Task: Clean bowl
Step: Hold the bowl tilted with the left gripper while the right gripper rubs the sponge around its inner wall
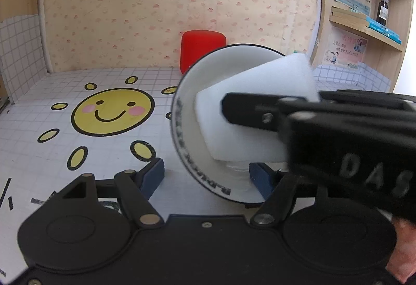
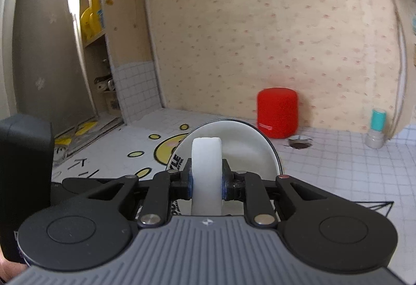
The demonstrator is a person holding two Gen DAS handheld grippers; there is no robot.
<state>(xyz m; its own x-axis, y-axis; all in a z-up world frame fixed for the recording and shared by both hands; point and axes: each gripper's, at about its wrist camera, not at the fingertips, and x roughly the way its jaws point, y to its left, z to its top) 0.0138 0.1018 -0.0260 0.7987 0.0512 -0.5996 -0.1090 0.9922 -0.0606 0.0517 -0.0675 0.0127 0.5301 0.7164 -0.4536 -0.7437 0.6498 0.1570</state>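
A white bowl (image 1: 192,108) with a dark rim and printed letters is tilted on its side above the table. My left gripper (image 1: 208,176) has wide-spread blue fingers; the bowl's lower edge rests by the right finger (image 1: 260,181), and whether it is gripped is unclear. My right gripper (image 2: 206,183) is shut on a white sponge (image 2: 206,168) and presses it into the bowl (image 2: 241,144). In the left wrist view the sponge (image 1: 260,92) fills the bowl's inside, held by the right gripper's black fingers (image 1: 249,111).
A red cylinder (image 1: 202,47) (image 2: 277,113) stands by the back wall. A small teal-capped bottle (image 2: 375,129) and a small round dish (image 2: 300,143) sit at the right. The checked tablecloth has a yellow sun drawing (image 1: 111,111). Shelves (image 1: 369,25) stand at the right.
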